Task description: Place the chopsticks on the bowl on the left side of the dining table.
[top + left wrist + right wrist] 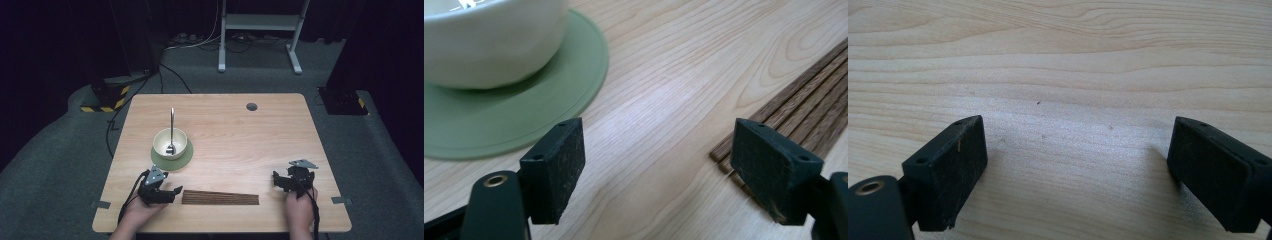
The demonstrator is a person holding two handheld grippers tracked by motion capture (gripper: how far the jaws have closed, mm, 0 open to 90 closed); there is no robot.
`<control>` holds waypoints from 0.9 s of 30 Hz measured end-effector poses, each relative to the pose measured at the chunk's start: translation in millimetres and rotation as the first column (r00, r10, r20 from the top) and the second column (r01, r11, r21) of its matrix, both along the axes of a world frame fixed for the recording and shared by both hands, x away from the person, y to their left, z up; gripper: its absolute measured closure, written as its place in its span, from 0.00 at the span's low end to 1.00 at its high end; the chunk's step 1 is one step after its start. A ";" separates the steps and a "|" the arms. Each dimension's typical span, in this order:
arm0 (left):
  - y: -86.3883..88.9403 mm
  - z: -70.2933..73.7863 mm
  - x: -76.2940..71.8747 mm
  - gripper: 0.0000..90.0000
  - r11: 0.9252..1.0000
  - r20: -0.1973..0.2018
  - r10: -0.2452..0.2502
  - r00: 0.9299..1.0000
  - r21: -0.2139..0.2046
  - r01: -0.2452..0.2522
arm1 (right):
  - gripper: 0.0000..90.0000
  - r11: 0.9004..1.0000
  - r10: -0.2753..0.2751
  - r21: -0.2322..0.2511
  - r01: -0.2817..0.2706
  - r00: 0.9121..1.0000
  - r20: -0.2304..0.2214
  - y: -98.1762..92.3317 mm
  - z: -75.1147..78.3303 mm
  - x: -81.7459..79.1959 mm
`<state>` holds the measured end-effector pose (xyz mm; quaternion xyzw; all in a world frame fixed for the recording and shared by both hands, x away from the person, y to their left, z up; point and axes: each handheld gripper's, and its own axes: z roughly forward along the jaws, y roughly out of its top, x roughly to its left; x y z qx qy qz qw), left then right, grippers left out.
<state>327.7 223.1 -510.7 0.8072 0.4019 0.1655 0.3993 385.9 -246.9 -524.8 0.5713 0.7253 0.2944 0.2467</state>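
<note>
So we've got both hands parked low at the near edge of the wooden table (240,125). Our left gripper (170,192) sits just off the left end of the dark slatted wooden mat (220,198), jaws spread wide with nothing but bare tabletop between them; in the left gripper view the mat's (804,107) corner pokes in right beside the right-hand pad, though we can't tell if they touch. The cream bowl (170,142) sits on a green saucer (172,161) just up and a bit left of that gripper, with a metal spoon (171,131) standing in it, handle leaning on the far rim. Our right gripper (292,180) is way over on the right side, well apart from the mat, jaws also wide apart over plain wood.
</note>
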 end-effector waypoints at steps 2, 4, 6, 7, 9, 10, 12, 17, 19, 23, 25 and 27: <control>-2.8 0.1 0.8 0.24 1.000 0.002 -0.011 1.000 -0.006 0.011 | 0.10 1.000 0.000 0.000 0.000 1.000 0.000 0.0 0.0 0.0; -7.6 -0.1 2.3 0.23 0.999 -0.004 -0.039 0.999 -0.008 0.039 | 0.10 1.000 0.005 -0.003 -0.005 1.000 0.001 0.1 0.1 -0.1; -12.2 -0.6 3.2 0.23 0.999 -0.015 -0.043 0.999 -0.025 0.043 | 0.10 1.000 0.010 -0.004 -0.010 1.000 0.002 0.3 -0.2 -0.3; -13.2 -0.5 4.1 0.23 0.998 -0.015 -0.054 0.998 -0.026 0.054 | 0.10 1.000 0.009 -0.002 -0.009 1.000 0.000 0.4 0.0 -0.3; -14.2 -0.2 4.5 0.23 0.998 -0.019 -0.059 0.998 -0.024 0.058 | 0.10 1.000 0.014 -0.004 -0.014 1.000 0.004 0.3 -0.1 -0.1; -17.6 -0.7 5.0 0.23 0.997 -0.019 -0.062 0.998 -0.037 0.061 | 0.10 1.000 0.014 -0.005 -0.014 1.000 0.005 0.2 0.0 0.1; -19.0 -1.3 5.3 0.23 0.997 -0.022 -0.062 0.998 -0.038 0.062 | 0.10 1.000 0.012 -0.002 -0.012 1.000 0.005 0.7 -0.1 -0.1; -24.5 -4.5 10.2 0.26 0.997 -0.050 -0.067 0.997 -0.044 0.065 | 0.10 1.000 0.020 0.001 -0.020 1.000 -0.001 1.8 0.2 -0.8; -25.8 -4.5 10.1 0.26 0.997 -0.052 -0.063 0.997 -0.055 0.060 | 0.10 1.000 0.029 0.001 -0.029 0.999 -0.012 1.3 0.8 -1.3; -28.4 -5.4 10.8 0.39 0.995 -0.054 -0.073 0.996 -0.067 0.069 | 0.10 0.999 0.034 0.002 -0.034 0.999 -0.019 1.2 1.4 -1.5; -29.6 -5.3 10.1 0.46 0.994 -0.055 -0.094 0.994 -0.062 0.090 | 0.10 0.999 0.034 0.002 -0.034 0.999 -0.019 1.2 1.4 -1.5; -32.4 -5.6 7.6 0.55 0.991 -0.057 -0.129 0.990 -0.053 0.126 | 0.10 0.999 0.036 0.000 -0.036 0.999 -0.015 1.2 1.2 -1.4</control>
